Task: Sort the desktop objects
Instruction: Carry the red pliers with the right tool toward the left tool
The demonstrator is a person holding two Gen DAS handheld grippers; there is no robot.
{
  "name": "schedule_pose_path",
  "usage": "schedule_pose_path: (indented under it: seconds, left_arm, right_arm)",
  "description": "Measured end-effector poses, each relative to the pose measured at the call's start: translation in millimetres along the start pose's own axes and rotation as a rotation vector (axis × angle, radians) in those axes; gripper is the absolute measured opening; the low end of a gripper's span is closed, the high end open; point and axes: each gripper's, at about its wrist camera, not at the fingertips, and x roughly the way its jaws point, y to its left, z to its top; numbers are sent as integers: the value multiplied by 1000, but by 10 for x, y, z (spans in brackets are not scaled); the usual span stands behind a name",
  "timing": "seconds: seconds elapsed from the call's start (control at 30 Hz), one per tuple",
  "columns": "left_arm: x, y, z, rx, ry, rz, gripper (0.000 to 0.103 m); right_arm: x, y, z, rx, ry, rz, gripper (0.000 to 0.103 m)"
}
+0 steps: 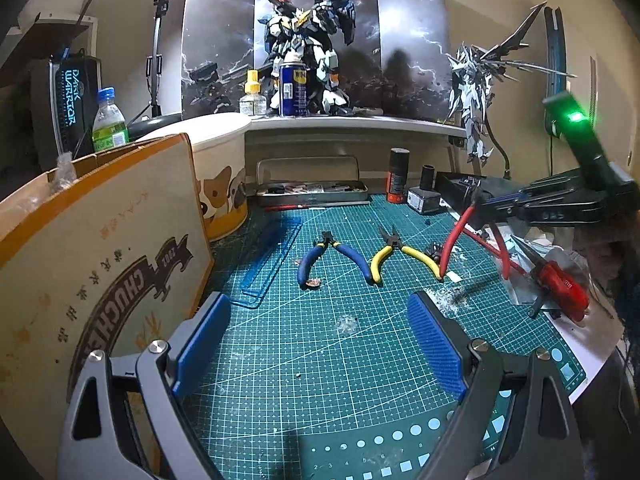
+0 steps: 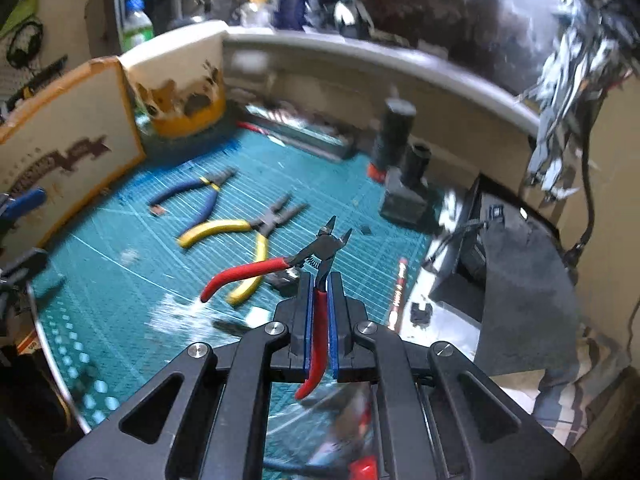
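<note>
My right gripper is shut on one handle of the red-handled cutters, held above the green cutting mat with the cutter head pointing forward and the other handle splayed left. In the left wrist view the cutters hang from the right gripper at the right. Blue-handled pliers and yellow-handled pliers lie side by side mid-mat, also seen as blue pliers and yellow pliers. My left gripper stands open and empty, low over the near mat.
A cardboard box and a corgi-print tub stand on the left. A metal tin, paint bottles and a raised shelf with model robots line the back. A red-handled tool lies right; a blue ruler lies left.
</note>
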Motion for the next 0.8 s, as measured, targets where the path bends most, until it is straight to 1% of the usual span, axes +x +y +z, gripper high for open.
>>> schedule_pose_path:
  seconds: [0.17, 0.27, 0.4, 0.5, 0.53, 0.67, 0.8]
  left_arm:
    - [-139, 15, -28, 6, -18, 0, 91]
    - [-267, 50, -86, -4, -27, -7, 91]
    - [-438, 97, -165, -19, -38, -17, 91]
    - [-587, 83, -326, -43, -27, -62, 91]
    - [-621, 69, -353, -35, -27, -63, 91]
    - [-754, 16, -461, -6, -29, -69, 91]
    - [-813, 29, -465, -7, -33, -65, 91]
  right_arm:
    - [-328, 327, 35, -10, -75, 2, 7]
    - [-486, 533, 28, -10, -75, 42, 7]
    - [-587, 835, -109, 6, -36, 121, 7]
    - [-511, 995, -244, 37, 7, 178, 7]
    - [-471, 1052, -281, 44, 24, 192, 7]
    - [-307, 1260, -347, 23, 82, 217, 7]
    - [-188, 1475, -349, -15, 116, 241, 7]
